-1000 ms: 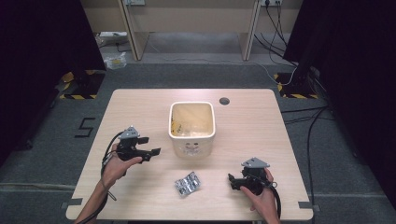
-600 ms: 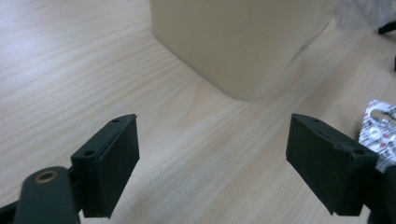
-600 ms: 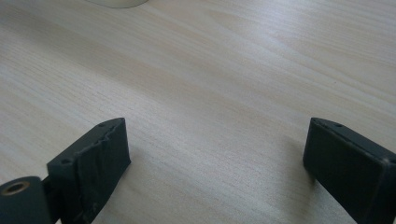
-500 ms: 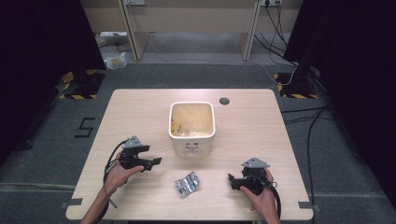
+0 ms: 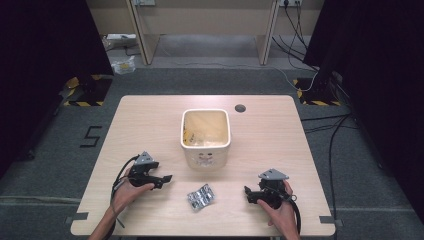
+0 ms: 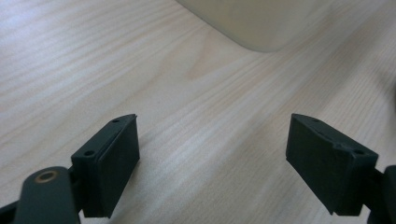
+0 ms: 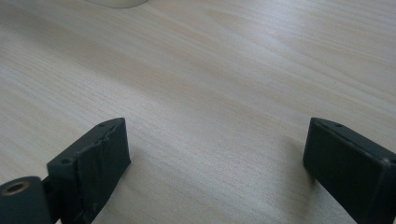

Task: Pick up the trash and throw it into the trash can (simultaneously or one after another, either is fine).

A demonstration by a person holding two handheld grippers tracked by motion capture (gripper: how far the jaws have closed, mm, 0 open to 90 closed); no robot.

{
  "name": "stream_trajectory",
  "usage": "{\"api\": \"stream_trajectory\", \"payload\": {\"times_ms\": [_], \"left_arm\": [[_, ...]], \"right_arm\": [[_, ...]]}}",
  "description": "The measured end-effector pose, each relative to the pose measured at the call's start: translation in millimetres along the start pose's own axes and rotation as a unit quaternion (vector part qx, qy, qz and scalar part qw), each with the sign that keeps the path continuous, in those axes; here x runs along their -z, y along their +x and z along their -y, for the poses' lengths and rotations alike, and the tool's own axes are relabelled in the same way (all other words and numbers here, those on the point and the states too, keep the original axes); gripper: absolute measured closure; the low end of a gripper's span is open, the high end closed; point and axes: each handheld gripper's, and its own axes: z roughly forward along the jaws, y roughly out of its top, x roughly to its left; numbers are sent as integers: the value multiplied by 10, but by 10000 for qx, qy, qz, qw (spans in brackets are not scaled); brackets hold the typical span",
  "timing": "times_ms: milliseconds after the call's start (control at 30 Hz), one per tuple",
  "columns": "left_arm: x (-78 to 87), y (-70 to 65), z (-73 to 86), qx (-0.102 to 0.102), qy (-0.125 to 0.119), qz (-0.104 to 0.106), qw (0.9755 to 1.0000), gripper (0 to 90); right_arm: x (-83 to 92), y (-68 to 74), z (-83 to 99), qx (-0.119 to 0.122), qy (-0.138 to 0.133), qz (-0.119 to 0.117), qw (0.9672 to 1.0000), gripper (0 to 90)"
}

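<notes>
My left gripper (image 5: 162, 178) sits low over the table (image 5: 150, 120), near its left front corner. Its jaws have just been opening and now stand wide apart, with nothing between them but bare wood. In the left gripper view, a corner of the cream bin (image 6: 261, 23) lies ahead of me, well apart from my fingers (image 6: 112, 163). My right gripper (image 5: 248, 192) rests near the right front of the table, jaws also spread wide and holding nothing; the right gripper view shows plain wood between its fingers (image 7: 93, 168).

The shiny blister pack (image 5: 201, 196) lies flat on the table between my two grippers, in front of the bin (image 5: 206, 137) and touching neither gripper. The bin stands upright in the middle of the table, and something yellowish lies inside it, though I cannot tell what.

I judge that the job is to put the pack into the bin. On that reading the pack is not yet picked up; the grasp, lift and drop are all still ahead.
</notes>
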Motion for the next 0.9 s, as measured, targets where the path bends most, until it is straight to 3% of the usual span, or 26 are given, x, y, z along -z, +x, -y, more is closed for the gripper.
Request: {"api": "stream_trajectory", "payload": {"times_ms": [167, 267, 400, 467, 900], "left_arm": [[-21, -38, 15, -253, -7, -153, 9996, 160], [-45, -96, 12, -428, 64, -344, 9985, 151], [-45, -97, 12, -414, 65, -350, 9985, 149], [-45, -98, 12, -411, 65, -352, 9985, 149], [-45, -98, 13, -405, 62, -355, 9985, 150]], "right_arm": [[6, 7, 1, -3, -8, -34, 10000, 94], [24, 39, 8, 31, -102, -45, 9999, 160], [30, 98, -3, 8, -234, -70, 9997, 152], [49, 184, -43, 0, -444, -279, 9986, 152], [119, 620, -269, 262, -649, -899, 9935, 156]]}}
